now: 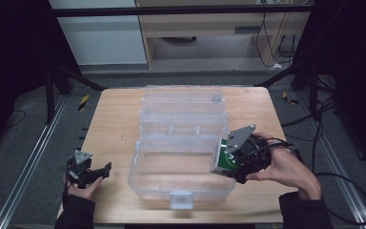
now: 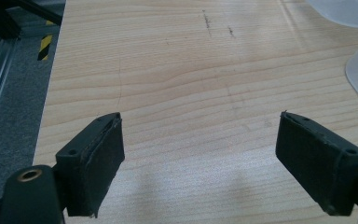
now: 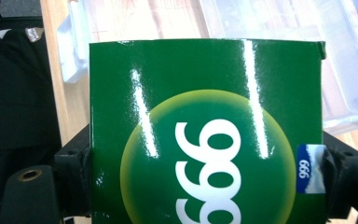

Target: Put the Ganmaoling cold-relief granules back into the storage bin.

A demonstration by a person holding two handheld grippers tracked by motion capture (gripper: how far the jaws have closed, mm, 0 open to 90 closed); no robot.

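Green box (image 3: 205, 135), glossy, white numerals: right gripper (image 1: 240, 162) is clamping it; left gripper (image 2: 200, 163) is resting with jaws apart, holding nothing.

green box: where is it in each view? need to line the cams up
High view: green box right of centre, clamped in the right gripper at the clear bin's right wall.
Right gripper view: green box front and centre.
Left gripper view: bare tabletop.
Shared landmark: clear plastic bin.
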